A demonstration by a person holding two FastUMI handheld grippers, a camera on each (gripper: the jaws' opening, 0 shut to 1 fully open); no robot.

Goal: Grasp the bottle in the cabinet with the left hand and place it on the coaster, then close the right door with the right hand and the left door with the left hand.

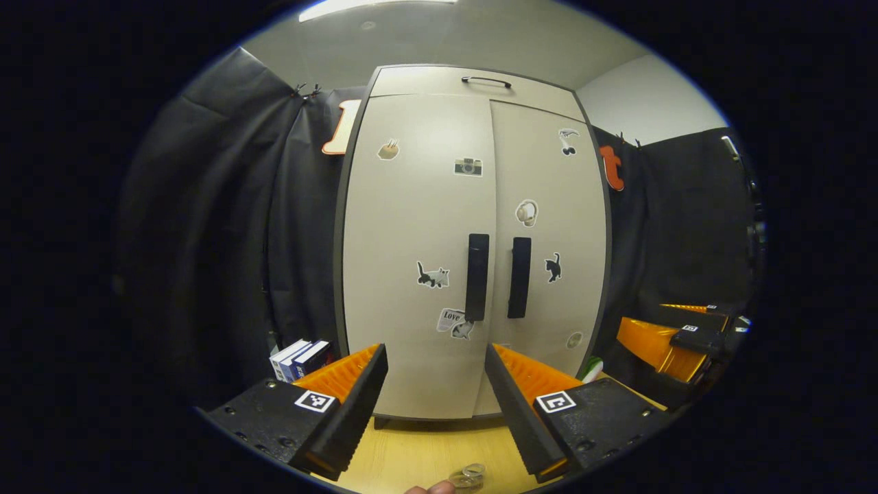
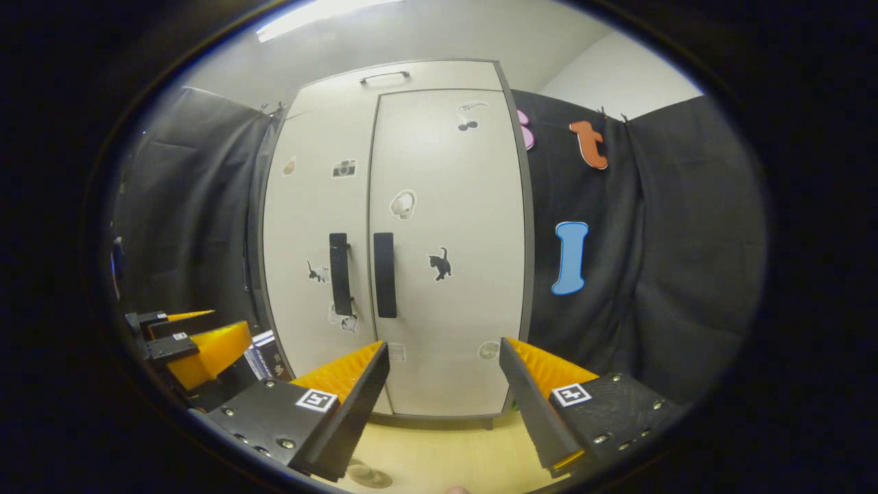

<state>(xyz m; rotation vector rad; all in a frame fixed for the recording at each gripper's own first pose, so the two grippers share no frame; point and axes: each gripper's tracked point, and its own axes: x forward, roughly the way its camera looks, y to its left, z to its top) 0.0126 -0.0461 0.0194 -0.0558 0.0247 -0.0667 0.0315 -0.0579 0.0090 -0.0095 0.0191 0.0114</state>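
The bottle sat unseen behind the cabinet's (image 1: 473, 240) 2 shut doors, frame centre. Judged step: none begun. The left gripper (image 1: 436, 394) and right gripper (image 2: 444, 394) hung open, empty; handles (image 1: 477, 276) needed pulling first.

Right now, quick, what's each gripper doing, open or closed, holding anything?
Left gripper: open, holding nothing, facing the closed cabinet doors.
Right gripper: open, holding nothing, also facing the cabinet.
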